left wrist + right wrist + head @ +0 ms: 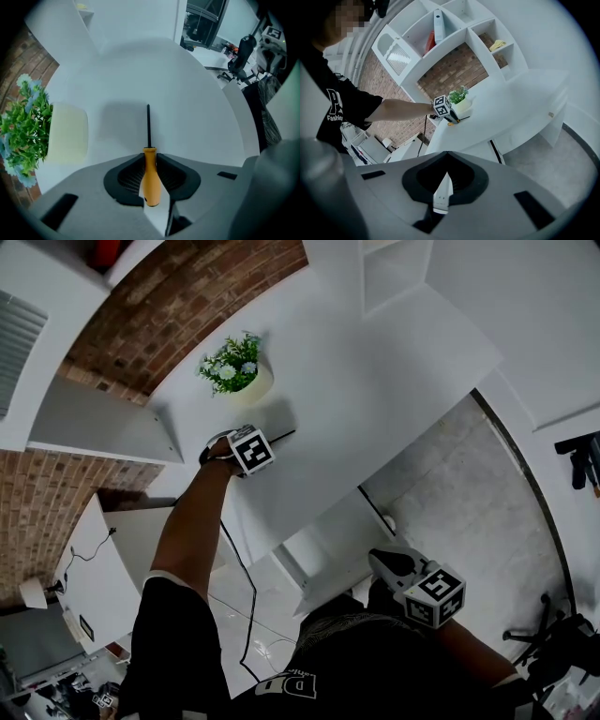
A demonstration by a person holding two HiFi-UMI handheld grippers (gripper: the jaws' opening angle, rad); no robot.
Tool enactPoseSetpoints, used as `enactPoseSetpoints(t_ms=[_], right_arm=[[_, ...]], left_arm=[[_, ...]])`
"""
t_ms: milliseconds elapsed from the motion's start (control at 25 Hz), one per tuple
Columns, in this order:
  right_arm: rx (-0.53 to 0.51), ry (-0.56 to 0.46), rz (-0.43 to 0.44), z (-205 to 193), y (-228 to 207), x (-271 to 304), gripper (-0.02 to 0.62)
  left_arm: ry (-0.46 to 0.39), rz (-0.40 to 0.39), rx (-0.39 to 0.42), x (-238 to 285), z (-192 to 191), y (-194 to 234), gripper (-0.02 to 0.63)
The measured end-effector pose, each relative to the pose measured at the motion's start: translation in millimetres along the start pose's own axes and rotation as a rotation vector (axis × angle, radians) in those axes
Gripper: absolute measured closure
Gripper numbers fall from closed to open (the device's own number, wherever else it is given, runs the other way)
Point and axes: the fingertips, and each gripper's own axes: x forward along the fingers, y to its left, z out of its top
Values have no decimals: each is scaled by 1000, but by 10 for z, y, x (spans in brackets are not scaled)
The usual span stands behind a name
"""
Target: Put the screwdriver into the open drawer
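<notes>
Near the white surface's (375, 390) left edge the screwdriver (150, 176) is clamped in the left gripper's (149, 157) jaws, the right gripper's (446, 171) jaws are kept together, and lifting toward the open drawer (330, 585) seems required next.

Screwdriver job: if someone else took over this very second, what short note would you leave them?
Left hand-held gripper: closed on the orange handle of the screwdriver, pointing down; the screwdriver lies on the white table beside the potted plant.
Right hand-held gripper: shut, empty, held near the open drawer below the table edge.
Done: screwdriver gripped.
Left: lift it, carry it to the drawer, release it inside.
</notes>
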Motion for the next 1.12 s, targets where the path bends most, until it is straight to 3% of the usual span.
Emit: enactPoseSetpoints(t_ms=[440,760,1120], right_arm=[[-24,-18,-4,-74,220,-15,591],[-91,-53,14,-61,618,14,591],[-101,-107,-31,-133,869,-84,591]], left_arm=[[-74,70,-10,-244,21,-154,520],[-256,114,-147,-731,-9,-677,520],[-426,94,-295,-1219,-277,-1385,522]])
